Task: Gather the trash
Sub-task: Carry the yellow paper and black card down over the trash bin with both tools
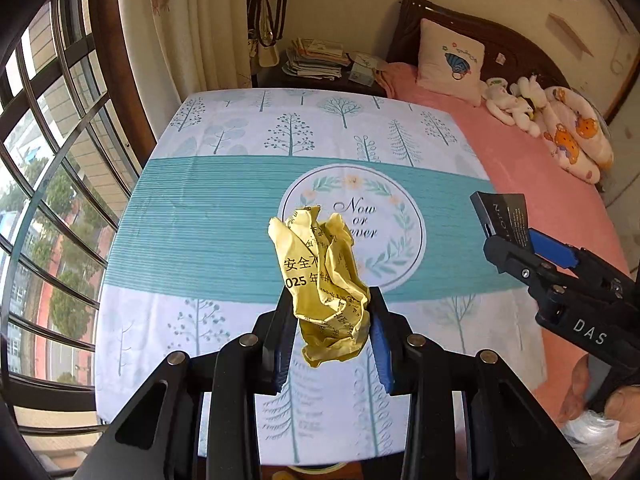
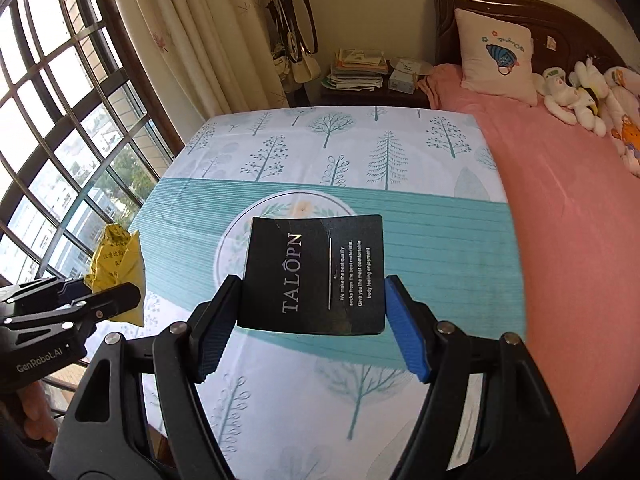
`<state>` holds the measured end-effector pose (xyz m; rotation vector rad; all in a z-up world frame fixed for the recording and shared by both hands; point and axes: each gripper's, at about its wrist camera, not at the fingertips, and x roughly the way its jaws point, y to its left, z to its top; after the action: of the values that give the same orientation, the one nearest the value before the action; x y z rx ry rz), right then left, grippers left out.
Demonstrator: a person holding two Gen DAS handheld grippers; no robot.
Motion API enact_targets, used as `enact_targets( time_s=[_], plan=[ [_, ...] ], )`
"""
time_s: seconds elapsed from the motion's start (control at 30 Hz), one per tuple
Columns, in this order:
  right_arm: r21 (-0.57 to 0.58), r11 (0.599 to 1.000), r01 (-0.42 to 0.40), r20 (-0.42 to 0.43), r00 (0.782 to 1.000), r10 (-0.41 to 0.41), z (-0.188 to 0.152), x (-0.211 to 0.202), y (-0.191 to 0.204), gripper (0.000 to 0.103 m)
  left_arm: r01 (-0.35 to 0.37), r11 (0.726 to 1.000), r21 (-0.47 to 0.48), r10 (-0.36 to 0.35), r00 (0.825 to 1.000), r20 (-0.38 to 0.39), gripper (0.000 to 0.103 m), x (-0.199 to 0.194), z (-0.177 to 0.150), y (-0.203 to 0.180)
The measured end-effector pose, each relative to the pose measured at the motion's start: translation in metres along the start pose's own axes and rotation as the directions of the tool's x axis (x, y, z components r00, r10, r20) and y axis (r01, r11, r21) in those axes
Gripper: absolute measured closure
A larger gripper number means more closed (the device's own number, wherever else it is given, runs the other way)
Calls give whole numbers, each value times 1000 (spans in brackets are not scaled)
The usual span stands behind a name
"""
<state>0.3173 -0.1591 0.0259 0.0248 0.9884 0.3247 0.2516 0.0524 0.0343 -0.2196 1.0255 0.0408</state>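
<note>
My left gripper (image 1: 329,308) is shut on a crumpled yellow paper (image 1: 320,276) with black print and holds it above the table. It also shows in the right wrist view (image 2: 116,268), at the left. My right gripper (image 2: 312,304) is shut on a flat black "TALOPN" box (image 2: 314,274), gripped by its two side edges and held above the table. The right gripper (image 1: 516,240) with the black box (image 1: 500,216) also shows at the right of the left wrist view.
A table with a white and teal tree-print cloth (image 1: 224,216) lies below both grippers. A bed with a pink sheet (image 2: 568,216), a pillow and soft toys is to the right. A barred window (image 1: 44,184) is at the left. A nightstand with stacked papers (image 2: 356,72) stands behind.
</note>
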Motion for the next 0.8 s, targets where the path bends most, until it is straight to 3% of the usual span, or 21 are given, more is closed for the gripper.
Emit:
enact_targets(
  time_s=[0.23, 0.43, 0.63, 0.8],
  plan=[
    [107, 993, 43, 21, 999, -45, -93, -70, 70, 34, 51, 993, 103, -52, 999, 10, 70, -59, -91, 43],
    [122, 991, 60, -9, 998, -59, -163, -111, 124, 34, 73, 987, 144, -71, 997, -20, 70, -92, -153, 68],
    [111, 992, 66, -81, 995, -57, -214, -129, 154, 34, 94, 981, 170, -81, 994, -78, 70, -103, -201, 78],
    [119, 990, 72, -153, 987, -53, -246, -118, 158, 34, 104, 977, 188, -78, 987, -140, 70, -89, -233, 73]
  ],
)
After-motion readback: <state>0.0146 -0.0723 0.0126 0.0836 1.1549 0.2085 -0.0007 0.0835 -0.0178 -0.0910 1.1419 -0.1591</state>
